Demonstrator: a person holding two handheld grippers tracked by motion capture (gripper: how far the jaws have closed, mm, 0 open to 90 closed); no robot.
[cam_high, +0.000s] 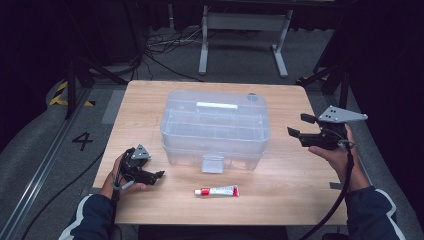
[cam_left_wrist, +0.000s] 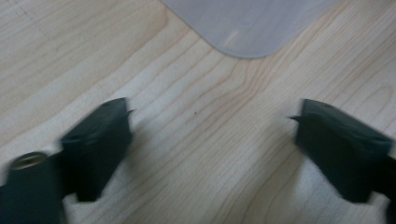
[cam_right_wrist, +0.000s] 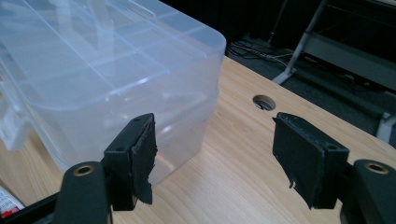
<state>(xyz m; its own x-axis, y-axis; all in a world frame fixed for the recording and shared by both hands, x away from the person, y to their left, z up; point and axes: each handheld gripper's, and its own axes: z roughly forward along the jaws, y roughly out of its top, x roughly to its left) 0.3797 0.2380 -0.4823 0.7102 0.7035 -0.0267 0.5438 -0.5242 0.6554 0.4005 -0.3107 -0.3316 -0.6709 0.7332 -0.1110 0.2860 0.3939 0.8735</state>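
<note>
High view: I see both tongs, left (cam_high: 159, 174) and right (cam_high: 295, 125), apart and empty, flanking the clear storage box (cam_high: 215, 127) mid-counter (cam_high: 280, 195).

Clear plastic storage box (cam_high: 215, 127) sits mid-tabletop (cam_high: 280, 197), lid closed: the one big obstacle. It stands between my two hands. Bare wood runs down its left flank, where my left gripper (cam_high: 159, 174) rests low by the front left corner. Same on the right flank, where my right gripper (cam_high: 296, 125) hangs above the wood, near the box's right wall but apart from it. Front strip between box and near edge is passable, apart from a small tube (cam_high: 217, 191) lying flat there, just ahead of the box's front latch (cam_high: 212, 163). Round hole (cam_right_wrist: 264, 102) in the tabletop behind the right rear corner. Between my right jaws: open air, nothing in them.
</note>
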